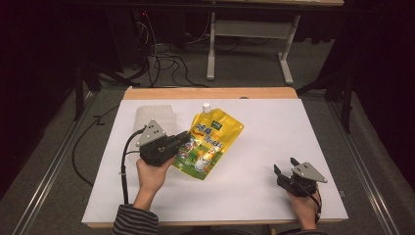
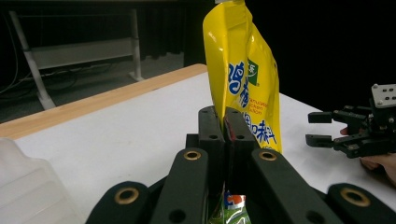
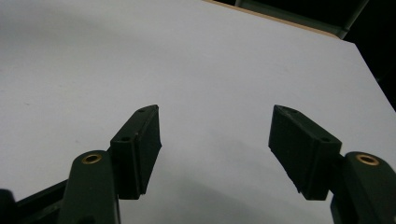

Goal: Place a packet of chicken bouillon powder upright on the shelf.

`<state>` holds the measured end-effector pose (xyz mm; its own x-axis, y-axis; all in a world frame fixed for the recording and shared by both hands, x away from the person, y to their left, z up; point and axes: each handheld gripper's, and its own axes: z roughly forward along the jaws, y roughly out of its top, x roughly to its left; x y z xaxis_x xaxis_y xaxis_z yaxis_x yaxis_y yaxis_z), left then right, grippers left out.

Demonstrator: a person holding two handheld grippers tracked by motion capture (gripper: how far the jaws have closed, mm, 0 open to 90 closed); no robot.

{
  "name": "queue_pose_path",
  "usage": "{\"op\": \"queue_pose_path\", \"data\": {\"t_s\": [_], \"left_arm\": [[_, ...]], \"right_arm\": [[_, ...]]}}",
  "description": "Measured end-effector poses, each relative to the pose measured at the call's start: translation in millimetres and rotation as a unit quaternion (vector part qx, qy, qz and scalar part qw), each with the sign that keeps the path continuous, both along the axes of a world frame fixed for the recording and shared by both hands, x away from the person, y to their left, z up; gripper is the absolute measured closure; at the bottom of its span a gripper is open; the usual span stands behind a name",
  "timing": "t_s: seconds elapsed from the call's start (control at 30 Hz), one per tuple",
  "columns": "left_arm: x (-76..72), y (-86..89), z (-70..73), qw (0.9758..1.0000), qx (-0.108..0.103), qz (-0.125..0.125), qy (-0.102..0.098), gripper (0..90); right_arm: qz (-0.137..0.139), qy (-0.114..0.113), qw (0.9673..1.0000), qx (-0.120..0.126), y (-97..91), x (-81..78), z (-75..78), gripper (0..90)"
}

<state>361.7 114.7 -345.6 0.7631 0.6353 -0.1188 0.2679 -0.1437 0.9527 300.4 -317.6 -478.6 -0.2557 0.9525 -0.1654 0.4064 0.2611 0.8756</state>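
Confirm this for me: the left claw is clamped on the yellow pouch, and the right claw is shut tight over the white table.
One thing is wrong. The right claw is open, not shut: the right gripper view shows its jaws wide apart above the white table. The left claw is indeed clamped on the yellow pouch.

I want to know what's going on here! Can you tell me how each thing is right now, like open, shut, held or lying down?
Yellow spout pouch: held by its edge, white cap on.
Left gripper: shut on the pouch.
Right gripper: open, holding nothing, low over the white table top.
Clear plastic container: standing on the table behind the left gripper, untouched.
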Motion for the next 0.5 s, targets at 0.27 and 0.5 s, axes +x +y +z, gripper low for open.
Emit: {"op": "queue_pose_path", "data": {"t_s": [0.27,0.5], "left_arm": [[-2.0,19.2,3.3,0.9998,-0.006,0.019,-0.004,88.2],[-1.7,36.1,5.0,0.9991,-0.013,0.041,-0.006,88.2]], "right_arm": [[0.0,0.0,1.0,0.0,0.1,0.0,0.0,34.4],[-0.001,0.0,1.0,0.002,0.0,-0.1,0.0,34.5]]}}
